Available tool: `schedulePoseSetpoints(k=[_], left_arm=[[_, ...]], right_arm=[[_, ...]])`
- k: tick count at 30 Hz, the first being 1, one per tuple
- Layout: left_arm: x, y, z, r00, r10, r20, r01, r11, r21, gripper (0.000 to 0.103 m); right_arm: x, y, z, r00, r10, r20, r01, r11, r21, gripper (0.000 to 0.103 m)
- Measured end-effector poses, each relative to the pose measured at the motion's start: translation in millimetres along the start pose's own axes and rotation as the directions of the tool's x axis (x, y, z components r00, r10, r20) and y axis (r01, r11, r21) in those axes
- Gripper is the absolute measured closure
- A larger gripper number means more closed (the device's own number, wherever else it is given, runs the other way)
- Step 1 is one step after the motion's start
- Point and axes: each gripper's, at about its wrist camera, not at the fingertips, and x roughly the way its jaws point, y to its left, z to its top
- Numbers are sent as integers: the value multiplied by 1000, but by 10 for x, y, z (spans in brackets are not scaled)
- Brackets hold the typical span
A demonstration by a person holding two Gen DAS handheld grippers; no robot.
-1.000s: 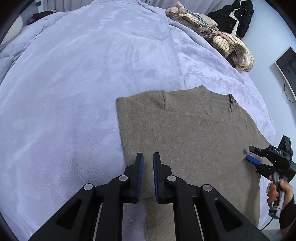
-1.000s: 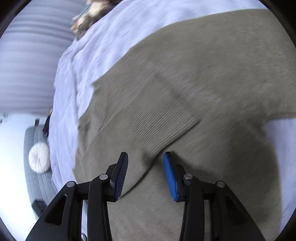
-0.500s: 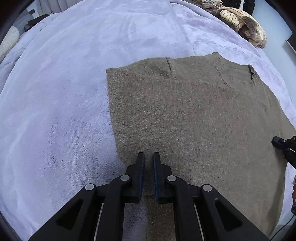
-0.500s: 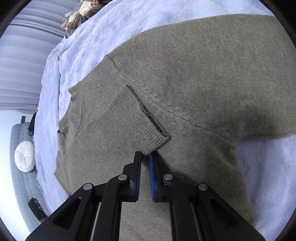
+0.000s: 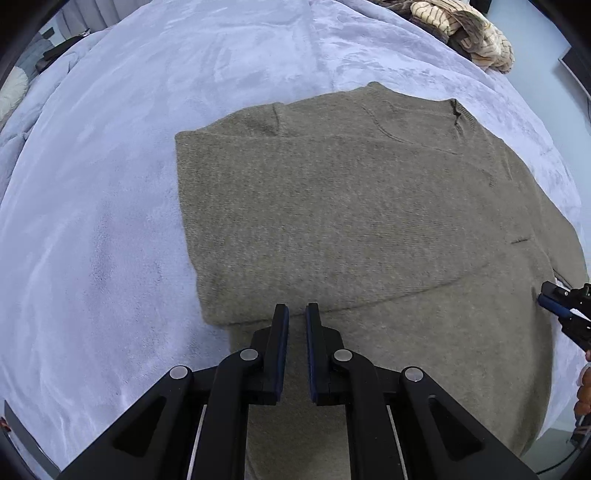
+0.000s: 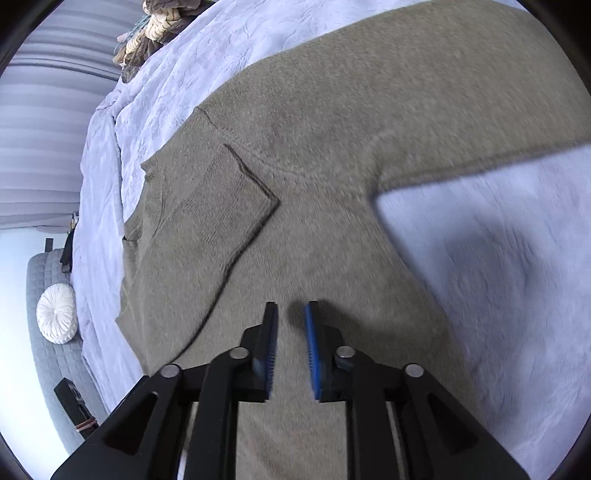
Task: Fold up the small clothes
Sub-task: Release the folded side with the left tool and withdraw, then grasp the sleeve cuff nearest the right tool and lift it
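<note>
An olive-brown knit sweater (image 5: 351,206) lies flat on the lavender bedspread (image 5: 110,221), with one sleeve folded across its body. My left gripper (image 5: 296,314) hovers at the sweater's near edge, jaws nearly together with a narrow gap, holding nothing. My right gripper (image 6: 291,314) sits over the sweater (image 6: 332,147) below the folded sleeve cuff (image 6: 229,206), jaws slightly apart and empty. The right gripper also shows at the right edge of the left wrist view (image 5: 561,306).
A pile of striped and dark clothes (image 5: 461,29) lies at the far end of the bed, also seen in the right wrist view (image 6: 155,33). A grey sofa with a round white cushion (image 6: 55,314) stands beside the bed.
My right gripper shut near the sleeve cuff, then opened a little and pulled back from it. My left gripper moved forward over the sweater's near edge, jaws unchanged.
</note>
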Motion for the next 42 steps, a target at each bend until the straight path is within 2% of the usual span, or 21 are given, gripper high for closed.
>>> schedulePoseSetpoints(k=[2,6,10,13,16,20,21,22,23,24,35,42], left_arm=[[-61,-133,-30,1000,-14,-4,14,1000,2,92],[-129,-376,-84,1000,-21,-19,21,999,26,92],[-193,-553,-211,999,-21,-50,23,998,56,92],[-222,-660,-267,998,-3,-61,8,997,80,92],[-241,-750,-307,998,9,-67,-2,995,96,92],[-246,-874,-326,998,21,-65,-13,993,121,90],[-233,-899,-316,997,26,-68,-17,992,125,51],[-213,-937,-302,996,45,-71,-36,992,122,0],[-245,-955,-316,996,71,-48,-65,991,116,3],[-271,-988,-328,996,80,-34,-75,989,126,1],[-186,-1285,-304,994,91,-55,-80,981,178,1],[-29,-1434,-260,992,42,-119,-22,985,170,1]], right_arm=[[-47,2,-97,1000,7,-1,-7,1000,12,59],[-135,-48,-260,1000,8,-14,-8,1000,-4,57],[-196,-81,-379,999,9,-35,-9,1000,-16,45],[-239,-110,-446,999,16,-43,-17,1000,-17,44],[-276,-145,-492,999,21,-46,-21,1000,-18,29],[-307,-160,-505,998,34,-47,-35,999,-17,29],[-313,-165,-505,998,37,-47,-37,999,-16,28],[-316,-174,-503,998,39,-47,-40,999,-15,28],[-321,-188,-503,998,41,-47,-41,999,-15,25],[-326,-196,-502,998,42,-46,-43,999,-14,24],[-362,-351,-435,997,62,-39,-62,998,0,22],[-403,-514,-323,996,91,-23,-91,996,16,22]])
